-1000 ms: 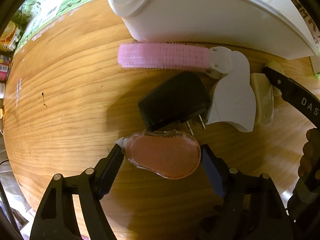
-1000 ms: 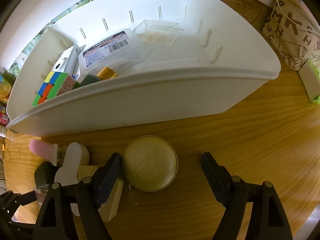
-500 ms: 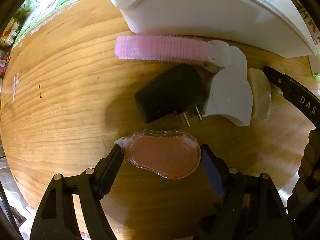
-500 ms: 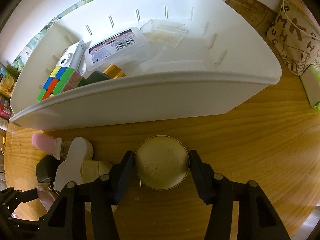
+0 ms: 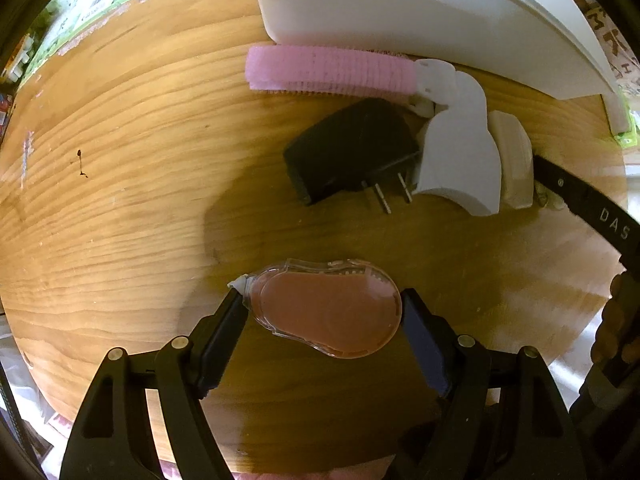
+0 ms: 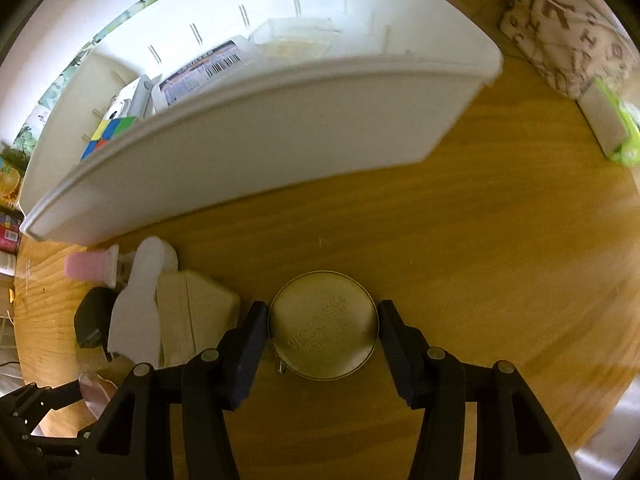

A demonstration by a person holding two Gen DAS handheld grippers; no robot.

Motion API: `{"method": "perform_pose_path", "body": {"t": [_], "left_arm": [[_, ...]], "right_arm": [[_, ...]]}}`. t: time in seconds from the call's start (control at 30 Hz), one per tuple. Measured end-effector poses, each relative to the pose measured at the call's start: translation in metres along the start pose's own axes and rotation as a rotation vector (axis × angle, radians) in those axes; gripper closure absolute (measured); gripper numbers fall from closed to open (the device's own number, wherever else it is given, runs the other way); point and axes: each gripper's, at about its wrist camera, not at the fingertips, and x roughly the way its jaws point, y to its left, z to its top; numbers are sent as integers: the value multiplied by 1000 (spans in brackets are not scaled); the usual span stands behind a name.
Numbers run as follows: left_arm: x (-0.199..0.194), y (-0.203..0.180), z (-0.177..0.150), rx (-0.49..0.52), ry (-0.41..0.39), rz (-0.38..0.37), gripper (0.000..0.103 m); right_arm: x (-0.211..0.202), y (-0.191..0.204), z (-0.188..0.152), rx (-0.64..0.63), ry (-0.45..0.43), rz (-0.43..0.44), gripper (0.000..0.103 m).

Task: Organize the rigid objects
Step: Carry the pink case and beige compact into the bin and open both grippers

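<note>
A clear teardrop tape dispenser (image 5: 324,312) with a reddish-pink inside hangs over the wooden table (image 5: 120,200), and my left gripper (image 5: 322,304) is shut on it, one pad at each end. In the right wrist view, my right gripper (image 6: 322,316) is shut on a round brass-coloured tin (image 6: 324,328) with embossed lettering; both pads press its sides. A white bin (image 6: 280,132) stands behind, holding a colour cube (image 6: 108,136) and clear plastic boxes.
Beside the bin (image 5: 400,4) lie a pink hair roller (image 5: 328,70), a black plug adapter (image 5: 352,156), a white curved piece (image 5: 460,160) and a cream box (image 5: 514,160). A printed cloth bag (image 6: 568,28) and a green-white pack (image 6: 612,128) sit at the right.
My right gripper's jaws closed around the round tin, and the tin then moved with them, away from the cream box. The left gripper drifted across the table, still gripping the dispenser.
</note>
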Motion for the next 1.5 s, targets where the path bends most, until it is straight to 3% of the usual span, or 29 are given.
{"method": "perform_pose_path", "body": {"t": [0.43, 0.73, 0.9, 1.23, 1.5], "left_arm": [[-13, 25, -24, 61, -12, 4, 24], [-43, 36, -31, 80, -83, 16, 23], [-76, 31, -29, 86, -168, 28, 23], [-137, 8, -7, 87, -311, 41, 23], [-142, -21, 25, 79, -354, 29, 23]], "right_arm": [[-29, -1, -46, 77, -8, -46, 47], [-75, -6, -65, 109, -94, -57, 47], [-80, 2, -25, 97, -161, -51, 47], [-106, -3, 9, 37, -253, -15, 47], [-116, -10, 34, -19, -298, 2, 47]]}}
